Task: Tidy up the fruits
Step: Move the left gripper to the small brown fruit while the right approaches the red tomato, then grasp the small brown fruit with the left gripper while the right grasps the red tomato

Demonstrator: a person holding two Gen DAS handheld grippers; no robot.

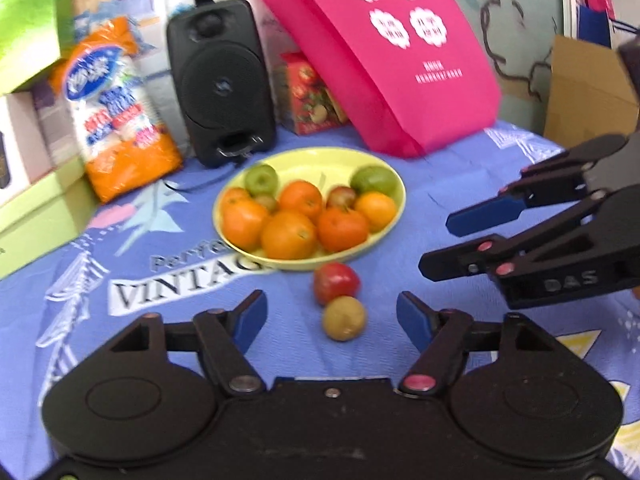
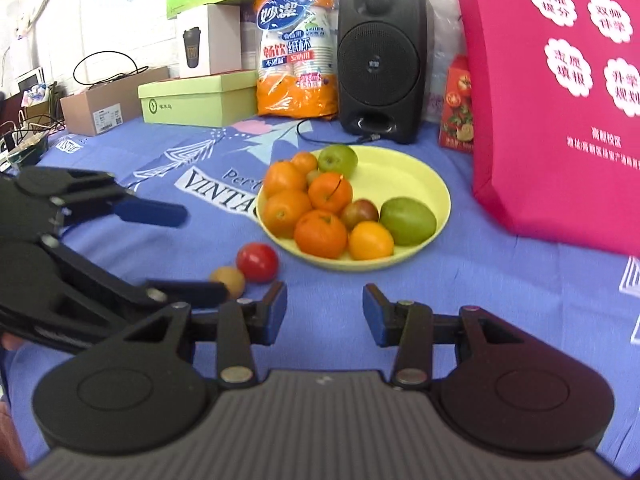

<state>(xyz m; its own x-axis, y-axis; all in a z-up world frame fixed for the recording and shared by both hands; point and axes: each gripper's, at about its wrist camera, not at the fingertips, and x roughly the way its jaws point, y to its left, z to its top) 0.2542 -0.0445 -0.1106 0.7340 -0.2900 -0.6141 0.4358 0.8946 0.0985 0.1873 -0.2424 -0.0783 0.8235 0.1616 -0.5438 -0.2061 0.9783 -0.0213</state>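
Observation:
A yellow-green plate (image 1: pixel 384 168) (image 2: pixel 420 176) on the blue cloth holds several oranges, two green fruits and small reddish ones. A red fruit (image 1: pixel 335 282) (image 2: pixel 257 262) and a small yellow-brown fruit (image 1: pixel 344 318) (image 2: pixel 229 280) lie on the cloth just in front of the plate. My left gripper (image 1: pixel 331 320) is open and empty, its fingers on either side of the yellow-brown fruit and just short of it. My right gripper (image 2: pixel 325 312) is open and empty, right of the two loose fruits; it also shows in the left wrist view (image 1: pixel 440 244).
Behind the plate stand a black speaker (image 1: pixel 220 80) (image 2: pixel 378 60), an orange pack of paper cups (image 1: pixel 116 108) (image 2: pixel 298 48), a pink bag (image 1: pixel 384 48) (image 2: pixel 560 92), a small red box (image 1: pixel 308 96) and green boxes (image 2: pixel 196 98). A speaker cable (image 2: pixel 320 138) lies near the plate.

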